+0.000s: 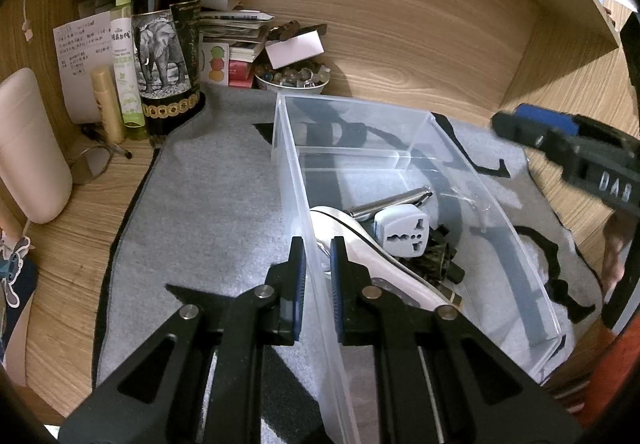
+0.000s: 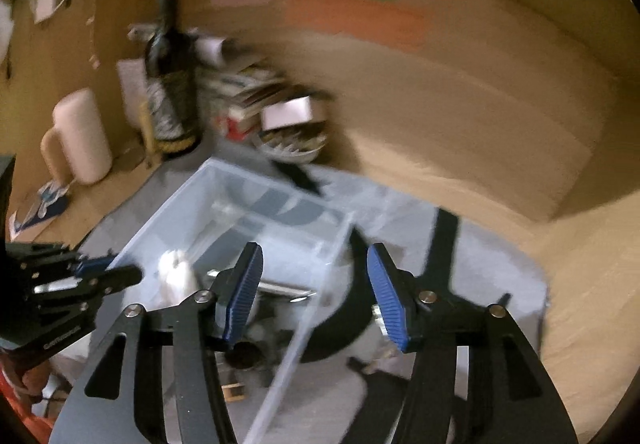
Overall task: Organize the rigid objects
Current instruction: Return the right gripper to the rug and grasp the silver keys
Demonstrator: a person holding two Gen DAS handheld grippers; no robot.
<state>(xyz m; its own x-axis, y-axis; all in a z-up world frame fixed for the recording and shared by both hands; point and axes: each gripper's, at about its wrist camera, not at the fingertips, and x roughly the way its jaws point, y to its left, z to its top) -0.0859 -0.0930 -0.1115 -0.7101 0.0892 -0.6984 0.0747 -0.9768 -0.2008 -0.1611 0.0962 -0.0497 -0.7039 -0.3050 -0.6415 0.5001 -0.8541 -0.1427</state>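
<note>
- While the clear plastic bin [image 1: 400, 160] rests on the grey mat [image 1: 208, 204], its left side wall is pinched between the pads of the left gripper [image 1: 318, 256], one finger outside the wall and one inside.
- Inside the bin, at its near end, a white travel adapter [image 1: 402, 230] is seen lying on dark pieces that cannot be made out, with a silver pen-like tube [image 1: 390, 200] just behind it and a long white object [image 1: 360, 244] running beside the gripped wall.
- The far section of the bin is set off by a low clear divider [image 1: 352, 156].
- The right gripper [image 2: 316, 292] is shown with its blue pads spread apart and nothing between them, held above the bin's near right wall; this view is blurred.
- In the left wrist view, the right gripper [image 1: 520, 124] is seen at the right edge, above the mat and apart from the bin.
- A dark wine bottle [image 1: 166, 32] with an elephant label is stood upright at the mat's far left corner, and a bowl of small stones [image 1: 292, 78] is placed just behind the bin.
</note>
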